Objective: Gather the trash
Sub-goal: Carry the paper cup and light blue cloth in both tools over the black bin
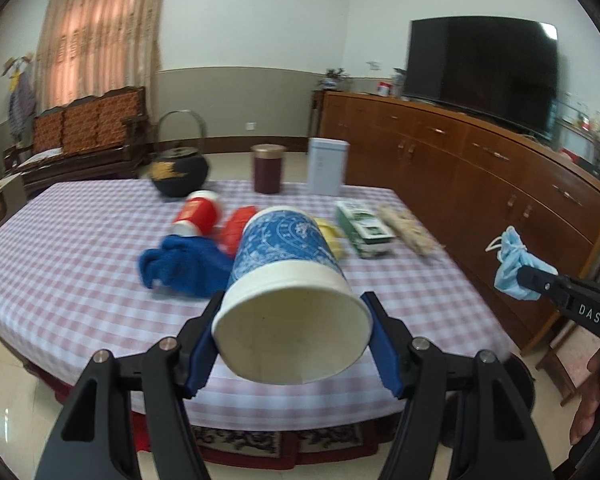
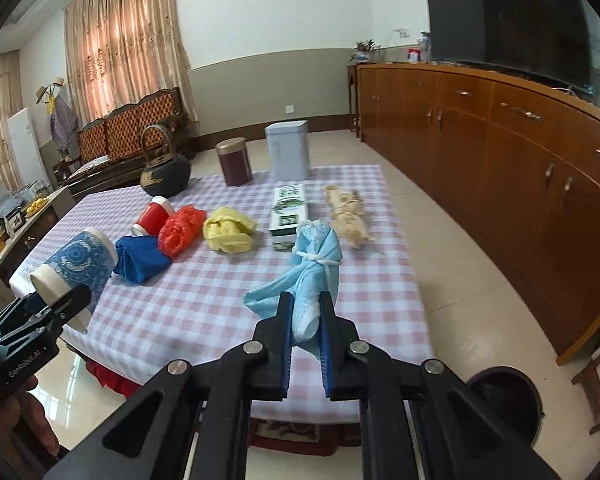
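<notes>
My left gripper is shut on a blue-and-white paper cup, which lies on its side with its base toward the camera, above the near edge of the checked table. My right gripper is shut on a crumpled light-blue face mask, held over the table's near right part. Each gripper shows in the other view: the right gripper with the mask, and the left gripper with the cup. A dark round bin stands on the floor at the lower right.
On the table lie a red cup, a blue cloth, a red bag, a yellow crumple, a green box and a beige wrapper. A kettle, brown canister and white tin stand behind. A wooden sideboard runs along the right.
</notes>
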`<state>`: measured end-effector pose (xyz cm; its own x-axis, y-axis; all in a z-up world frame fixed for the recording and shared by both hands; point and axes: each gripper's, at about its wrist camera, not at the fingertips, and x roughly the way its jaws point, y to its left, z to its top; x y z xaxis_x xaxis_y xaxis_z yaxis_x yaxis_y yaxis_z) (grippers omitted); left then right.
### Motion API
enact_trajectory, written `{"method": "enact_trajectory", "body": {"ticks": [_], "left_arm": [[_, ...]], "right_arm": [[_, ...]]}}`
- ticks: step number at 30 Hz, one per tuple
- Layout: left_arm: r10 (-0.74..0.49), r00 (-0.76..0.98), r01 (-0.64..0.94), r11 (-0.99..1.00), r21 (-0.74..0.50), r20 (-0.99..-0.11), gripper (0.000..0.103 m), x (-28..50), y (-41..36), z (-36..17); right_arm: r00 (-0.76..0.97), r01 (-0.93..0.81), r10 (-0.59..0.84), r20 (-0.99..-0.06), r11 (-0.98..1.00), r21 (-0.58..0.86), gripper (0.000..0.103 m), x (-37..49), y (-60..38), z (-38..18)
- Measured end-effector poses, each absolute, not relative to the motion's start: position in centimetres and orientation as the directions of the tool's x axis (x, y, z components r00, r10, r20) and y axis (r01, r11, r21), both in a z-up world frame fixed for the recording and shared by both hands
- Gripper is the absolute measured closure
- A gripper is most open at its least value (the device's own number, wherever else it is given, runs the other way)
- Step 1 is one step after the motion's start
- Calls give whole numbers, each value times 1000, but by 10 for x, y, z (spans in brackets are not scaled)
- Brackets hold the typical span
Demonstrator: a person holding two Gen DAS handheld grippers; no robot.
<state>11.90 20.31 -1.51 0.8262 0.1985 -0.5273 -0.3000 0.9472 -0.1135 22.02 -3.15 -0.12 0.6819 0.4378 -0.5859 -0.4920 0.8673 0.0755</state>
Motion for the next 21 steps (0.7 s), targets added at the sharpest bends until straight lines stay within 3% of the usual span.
{"method": "enact_trajectory", "body": {"ticks": [21], "left_arm": [[-65, 858, 28, 996, -80, -510, 36, 145, 46, -3]], "right_arm": [[782, -254, 248, -571, 965, 71, 91, 187, -190, 4]]}}
